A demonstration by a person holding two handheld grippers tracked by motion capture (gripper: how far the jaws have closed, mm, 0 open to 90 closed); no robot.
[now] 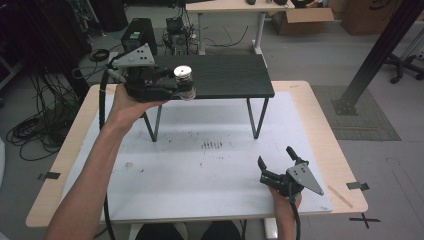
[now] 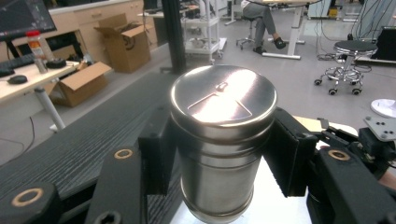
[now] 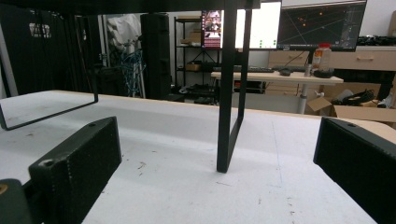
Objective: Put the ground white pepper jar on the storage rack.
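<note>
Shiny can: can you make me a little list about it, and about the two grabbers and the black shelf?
shiny can: metal can with a flat lid, upright, held at the black shelf's front edge
left gripper: raised, jaws shut on the can's sides
right gripper: low over the white table, jaws open, holding nothing
black shelf: dark wooden top on thin metal legs, standing on the table

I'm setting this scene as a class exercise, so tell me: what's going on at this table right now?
A person holds a two-jaw gripper in each hand at a white-topped table. The left gripper is shut on a shiny cylindrical metal canister, held upright at the front left edge of a small black wooden shelf on thin metal legs. The right gripper rests open near the table's front right, holding nothing and facing the shelf's legs.
</note>
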